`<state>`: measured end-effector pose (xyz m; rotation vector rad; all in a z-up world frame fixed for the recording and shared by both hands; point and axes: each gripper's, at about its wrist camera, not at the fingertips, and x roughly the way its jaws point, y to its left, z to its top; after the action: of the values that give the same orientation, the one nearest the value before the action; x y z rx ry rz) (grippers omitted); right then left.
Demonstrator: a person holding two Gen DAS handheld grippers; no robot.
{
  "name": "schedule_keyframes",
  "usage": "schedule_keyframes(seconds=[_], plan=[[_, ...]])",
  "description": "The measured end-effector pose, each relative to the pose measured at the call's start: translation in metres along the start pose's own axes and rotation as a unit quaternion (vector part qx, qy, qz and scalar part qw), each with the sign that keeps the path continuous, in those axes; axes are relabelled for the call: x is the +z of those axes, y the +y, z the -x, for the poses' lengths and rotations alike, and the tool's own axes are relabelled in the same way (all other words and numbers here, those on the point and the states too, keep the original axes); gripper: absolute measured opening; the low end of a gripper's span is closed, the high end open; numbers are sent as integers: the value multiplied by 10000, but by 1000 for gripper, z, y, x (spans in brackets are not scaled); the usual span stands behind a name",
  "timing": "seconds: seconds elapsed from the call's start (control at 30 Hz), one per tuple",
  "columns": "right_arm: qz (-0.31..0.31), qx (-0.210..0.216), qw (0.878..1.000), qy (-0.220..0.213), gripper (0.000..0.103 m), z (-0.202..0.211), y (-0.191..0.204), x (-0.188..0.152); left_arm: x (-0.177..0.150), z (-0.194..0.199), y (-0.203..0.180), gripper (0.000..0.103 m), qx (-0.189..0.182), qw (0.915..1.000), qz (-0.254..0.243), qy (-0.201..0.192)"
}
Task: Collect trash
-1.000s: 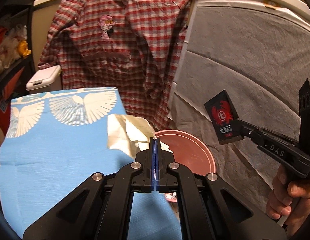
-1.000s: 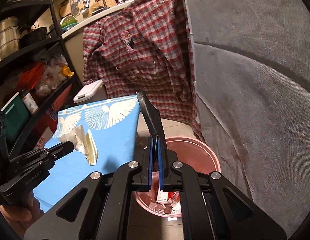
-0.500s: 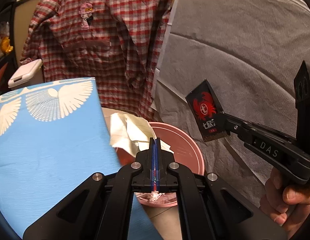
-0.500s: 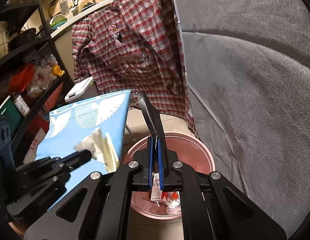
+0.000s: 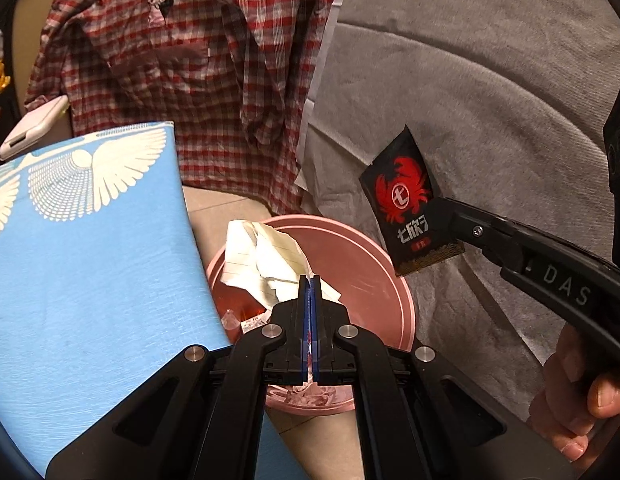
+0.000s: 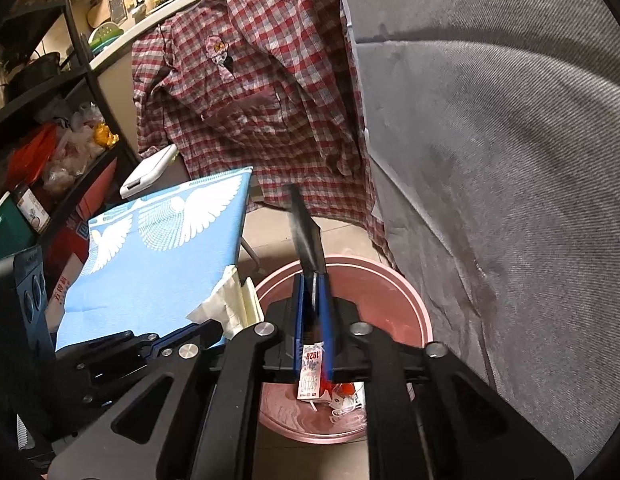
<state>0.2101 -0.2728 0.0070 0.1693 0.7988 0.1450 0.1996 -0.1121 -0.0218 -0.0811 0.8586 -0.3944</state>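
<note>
My left gripper (image 5: 310, 280) is shut on a crumpled white lined paper (image 5: 266, 260) and holds it above the pink bucket (image 5: 390, 280). The paper also shows in the right wrist view (image 6: 230, 304), at the bucket's left rim. My right gripper (image 6: 312, 276) is shut on a black snack packet with a red crab logo (image 5: 410, 208), seen edge-on in its own view (image 6: 308, 232), held above the pink bucket (image 6: 410, 304). Wrappers (image 6: 310, 380) lie in the bucket's bottom.
A blue table cover with white wing prints (image 5: 82, 248) lies left of the bucket. A red plaid shirt (image 5: 198, 60) hangs behind. Grey fabric (image 5: 470, 80) fills the right. Cluttered shelves (image 6: 42, 140) and a white lidded bin (image 6: 150, 172) stand at the left.
Both grippers moved from over the blue table toward the bucket. The paper now hangs over the bucket's inside, and the black packet is closer above its right rim.
</note>
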Motion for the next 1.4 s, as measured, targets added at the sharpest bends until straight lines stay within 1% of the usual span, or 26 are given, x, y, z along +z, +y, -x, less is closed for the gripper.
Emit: schedule_keyframes(seconds=[0.03,0.07,0.1,0.13,0.17,0.37,0.5,0.53,0.6,0.67,0.7,0.73,0.8,0.87,0.9,0.97,1.03,1.1,1.13,1.17,1.27,1.3,1.4], plan=[[-26,-29,10000,21,15,-1,-1,0,0,-1,1,5,35,10000,15,28],[-54,-36,10000,23,23,-1,-1,0,0,-2,2,7,56,10000,24,39],[-85,-47,10000,15,29,-1,-3,0,-1,-2,3,10,81,10000,37,38],[-96,-60,9999,7,39,-1,-3,0,-1,-2,3,10,98,9999,46,36],[-105,-75,9999,-15,41,0,-3,0,-1,-1,4,10,113,9999,60,28],[-108,-34,9999,-72,42,4,-3,0,0,13,8,10,169,9998,78,-83],[-49,-5,9996,-275,42,19,3,-1,-3,37,9,10,299,9992,23,-267],[-2,1,9994,-335,42,24,7,-2,-4,41,10,10,328,9990,5,-294],[147,-9,9987,-485,48,41,14,-3,-10,59,9,10,426,9983,-45,-400],[155,-53,9975,-682,56,60,17,-7,-17,75,8,17,534,9971,-42,-538],[115,-56,9971,-757,58,70,17,-10,-21,85,7,29,606,9961,-13,-640],[57,-65,9964,-838,62,83,15,-15,-23,92,7,40,665,9951,10,-727],[28,-206,9949,-984,68,103,13,-25,-31,114,3,47,860,9915,30,-972],[62,-354,9926,-1158,74,124,13,-36,-37,129,0,53,964,9894,42,-1082],[68,-389,9916,-1229,76,134,13,-40,-42,140,-2,58,1024,9881,69,-1147],[75,-508,9891,-1383,90,154,13,-51,-49,154,-6,63,1094,9869,49,-1181],[116,-581,9873,-1477,97,170,14,-62,-58,171,-11,76,1212,9846,48,-1259],[205,-685,9858,-1517,98,181,17,-72,-69,187,-13,82,1348,9821,117,-1312],[230,-758,9850,-1531,98,186,17,-78,-73,191,-13,87,1384,9816,169,-1301],[263,-802,9846,-1532,98,190,18,-87,-79,194,-13,89,1400,9816,243,-1274],[370,-927,9839,-1485,98,194,18,-106,-97,196,-15,92,1390,9827,460,-1135],[409,-992,9835,-1454,98,192,17,-113,-102,195,-14,95,1396,9827,531,-1098],[463,-1049,9842,-1349,98,188,14,-124,-119,188,-10,95,1406,9817,733,-1051]])
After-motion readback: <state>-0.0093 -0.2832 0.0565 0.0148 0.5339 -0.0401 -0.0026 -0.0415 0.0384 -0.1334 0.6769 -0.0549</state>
